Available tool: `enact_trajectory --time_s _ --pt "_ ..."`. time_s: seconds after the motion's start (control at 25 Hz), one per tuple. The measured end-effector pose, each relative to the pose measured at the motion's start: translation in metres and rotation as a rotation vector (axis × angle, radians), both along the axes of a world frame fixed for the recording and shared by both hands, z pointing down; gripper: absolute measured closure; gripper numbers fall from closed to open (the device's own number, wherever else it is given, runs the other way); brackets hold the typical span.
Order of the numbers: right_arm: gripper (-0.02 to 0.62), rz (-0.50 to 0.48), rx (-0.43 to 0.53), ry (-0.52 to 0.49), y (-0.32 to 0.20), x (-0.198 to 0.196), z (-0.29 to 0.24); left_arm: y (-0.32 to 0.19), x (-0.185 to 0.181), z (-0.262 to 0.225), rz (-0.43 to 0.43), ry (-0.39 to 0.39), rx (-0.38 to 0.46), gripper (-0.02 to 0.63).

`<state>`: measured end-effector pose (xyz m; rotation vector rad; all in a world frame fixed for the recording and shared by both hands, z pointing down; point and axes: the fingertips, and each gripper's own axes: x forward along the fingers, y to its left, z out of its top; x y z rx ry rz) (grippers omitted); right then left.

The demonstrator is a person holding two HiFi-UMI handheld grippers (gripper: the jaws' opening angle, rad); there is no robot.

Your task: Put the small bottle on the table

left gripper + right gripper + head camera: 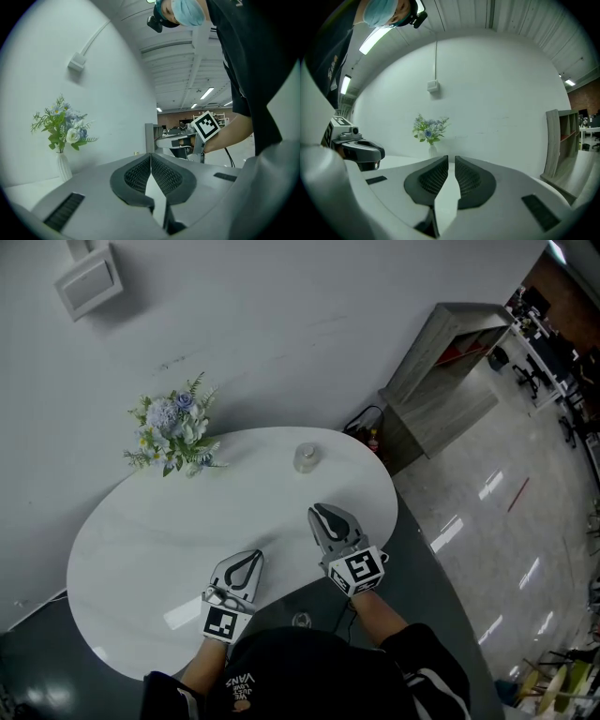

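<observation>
The small clear bottle stands upright on the white oval table, toward its far right side. Neither gripper touches it. My right gripper hovers over the table's near right part, a short way in front of the bottle; its jaws stand a narrow gap apart with nothing between them. My left gripper is over the near middle of the table, its pads pressed together and empty. Neither gripper view shows the bottle. The right gripper also shows in the left gripper view.
A white vase of blue and white flowers stands at the table's far left by the wall. A wooden shelf unit stands to the right, with a small red item at its foot. The table's near edge lies just below the grippers.
</observation>
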<state>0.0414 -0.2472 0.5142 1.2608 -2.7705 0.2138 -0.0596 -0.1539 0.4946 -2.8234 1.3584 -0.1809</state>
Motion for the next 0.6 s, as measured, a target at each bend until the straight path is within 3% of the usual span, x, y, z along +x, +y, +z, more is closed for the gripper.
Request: enact_trajectory --time_s 0.6 --pt "0.546 -0.063 -0.051 -0.027 0.132 0.031 -0.015 0.081 0.041 -0.020 -0.022 0.010 0.034 0.584"
